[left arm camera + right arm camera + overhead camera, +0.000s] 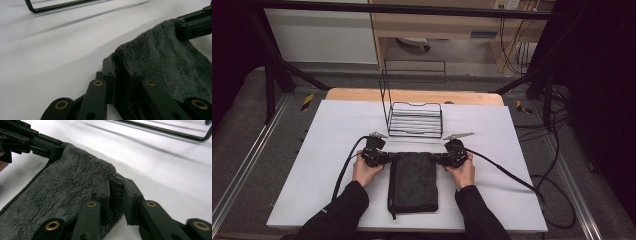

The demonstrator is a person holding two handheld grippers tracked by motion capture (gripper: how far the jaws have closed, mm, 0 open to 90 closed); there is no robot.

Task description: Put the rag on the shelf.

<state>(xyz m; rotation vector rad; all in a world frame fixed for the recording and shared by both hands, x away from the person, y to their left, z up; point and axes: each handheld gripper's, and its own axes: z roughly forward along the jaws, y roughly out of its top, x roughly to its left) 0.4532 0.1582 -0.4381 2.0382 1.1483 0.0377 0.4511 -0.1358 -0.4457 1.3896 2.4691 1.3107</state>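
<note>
Just in front of the wire rack (414, 120), left gripper (384, 158) and right gripper (438, 159) each pinch a far corner of the dark towel (413, 182).

A black wire rack (414, 120) stands on the white table (337, 130).

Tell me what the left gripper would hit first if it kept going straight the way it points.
Likely the right gripper, clamped on the dark towel's opposite corner; the left gripper points along that top edge.
</note>
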